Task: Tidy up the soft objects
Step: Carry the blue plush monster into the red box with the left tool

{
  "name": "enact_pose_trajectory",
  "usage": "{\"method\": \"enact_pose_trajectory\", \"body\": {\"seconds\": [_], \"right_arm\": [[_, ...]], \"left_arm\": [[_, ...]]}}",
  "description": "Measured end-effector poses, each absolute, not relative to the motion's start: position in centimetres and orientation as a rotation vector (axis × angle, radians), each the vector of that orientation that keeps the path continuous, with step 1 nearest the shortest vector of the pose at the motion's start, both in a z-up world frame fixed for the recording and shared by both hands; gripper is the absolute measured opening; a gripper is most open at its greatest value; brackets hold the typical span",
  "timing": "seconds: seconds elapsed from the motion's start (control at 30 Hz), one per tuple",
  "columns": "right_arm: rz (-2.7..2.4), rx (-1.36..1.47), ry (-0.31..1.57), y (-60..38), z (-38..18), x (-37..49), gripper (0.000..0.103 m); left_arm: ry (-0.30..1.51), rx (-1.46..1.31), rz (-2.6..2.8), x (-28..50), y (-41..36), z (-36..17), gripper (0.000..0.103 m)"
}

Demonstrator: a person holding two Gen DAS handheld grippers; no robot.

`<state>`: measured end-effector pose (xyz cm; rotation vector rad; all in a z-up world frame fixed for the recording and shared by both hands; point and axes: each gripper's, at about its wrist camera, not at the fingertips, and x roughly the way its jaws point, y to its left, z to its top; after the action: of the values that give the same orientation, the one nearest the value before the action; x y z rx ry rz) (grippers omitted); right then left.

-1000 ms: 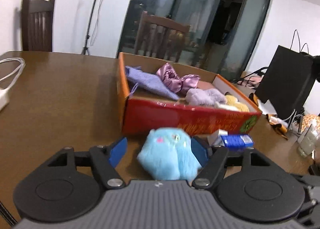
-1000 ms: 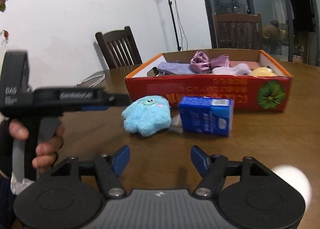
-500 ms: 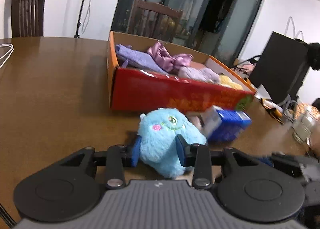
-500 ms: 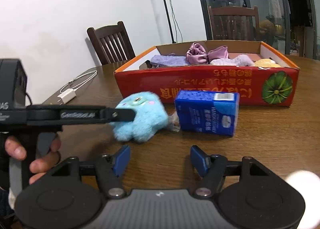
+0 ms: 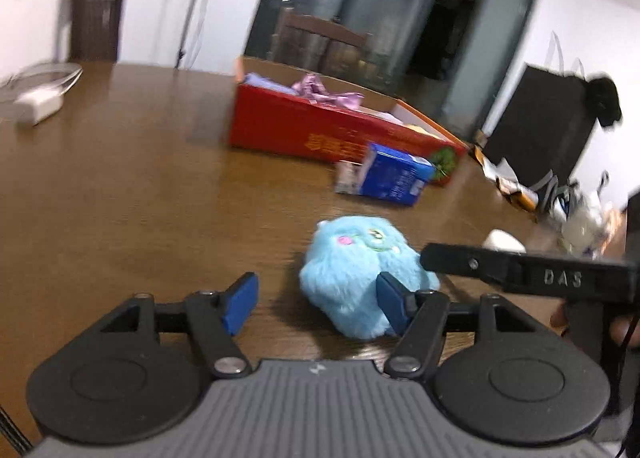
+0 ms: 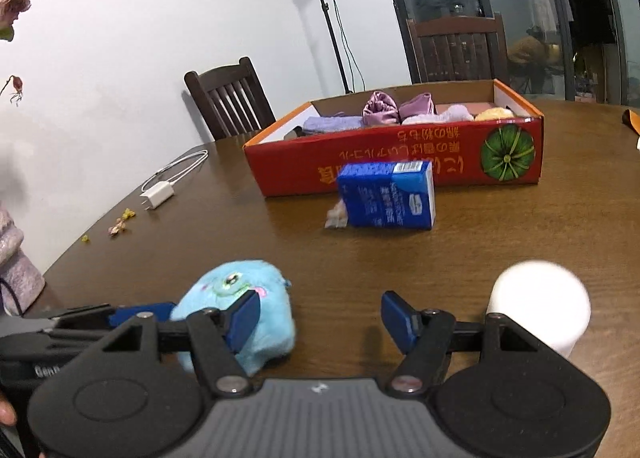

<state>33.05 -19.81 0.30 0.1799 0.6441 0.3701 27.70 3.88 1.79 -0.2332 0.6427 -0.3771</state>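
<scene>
Brown wood fills my screens: a wide dark table (image 6: 520, 217) under white walls, with dark glass doors behind.

Nearest to me on the left feed, my left gripper (image 5: 316, 300) is opening. Its right blue pad touches the front of the blue plush toy (image 5: 360, 270), while the left pad stands clear over bare wood, so the toy is released. It sits on the table at about one o'clock from that gripper. Its face with a pink cheek and green eye is tilted up and away from me, and its long axis runs roughly from near to far. On the right feed the same plush lies at nine o'clock, just behind my left blue pad.

My right gripper (image 6: 320, 318) stands apart with only tabletop between its pads; it grasps nothing. A white rounded object (image 6: 540, 306) sits at three o'clock, right beside it.

Farther out at twelve o'clock, a blue carton (image 6: 388, 199) lies on its side, a small crumpled wrapper (image 6: 336, 215) touching its left end. Behind it stands the red cardboard box (image 6: 400, 161), which holds a lavender cloth (image 6: 332, 123), purple satin scrunchies (image 6: 396, 107), a pale fluffy piece and a yellow one.

At ten o'clock a white charger with cable (image 6: 160, 189) rests near the table edge. Two wooden chairs (image 6: 232, 97) and a light stand (image 6: 324, 13) line the far wall.
</scene>
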Motion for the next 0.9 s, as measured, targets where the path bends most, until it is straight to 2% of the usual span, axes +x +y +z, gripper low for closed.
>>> {"method": "enact_pose_trajectory", "body": {"seconds": [0.13, 0.33, 0.4, 0.47, 0.5, 0.63, 0.8, 0.87, 0.9], "right_arm": [[0.403, 0.218, 0.636, -19.5, 0.7, 32.9, 0.067], [0.442, 0.277, 0.683, -18.2, -0.9, 34.4, 0.064], [0.458, 0.295, 0.685, -18.1, -0.9, 34.3, 0.056], [0.482, 0.297, 0.7, -17.9, -0.6, 34.0, 0.037], [0.503, 0.301, 0.719, -17.9, -0.3, 33.7, 0.033], [0.533, 0.263, 0.707, -17.4, 0.9, 32.1, 0.033], [0.497, 0.305, 0.713, -17.9, 0.2, 33.1, 0.043], [0.5, 0.331, 0.73, -17.9, -0.3, 33.5, 0.044], [0.505, 0.348, 0.735, -17.9, -0.6, 33.7, 0.043]], "left_arm": [[0.659, -0.345, -0.388, 27.1, 5.2, 1.7, 0.063], [0.669, -0.359, -0.393, 27.3, 4.0, 1.4, 0.04], [0.669, -0.348, -0.385, 27.4, 3.8, 1.3, 0.033], [0.675, -0.35, -0.373, 27.4, 3.9, 1.3, 0.032], [0.679, -0.362, -0.376, 27.4, 4.1, 1.3, 0.032], [0.683, -0.439, -0.383, 27.6, 5.2, 1.0, 0.033], [0.669, -0.42, -0.374, 28.0, 4.8, 1.2, 0.037], [0.669, -0.414, -0.379, 28.1, 4.6, 1.2, 0.036], [0.669, -0.408, -0.389, 28.2, 4.5, 1.3, 0.032]]}}
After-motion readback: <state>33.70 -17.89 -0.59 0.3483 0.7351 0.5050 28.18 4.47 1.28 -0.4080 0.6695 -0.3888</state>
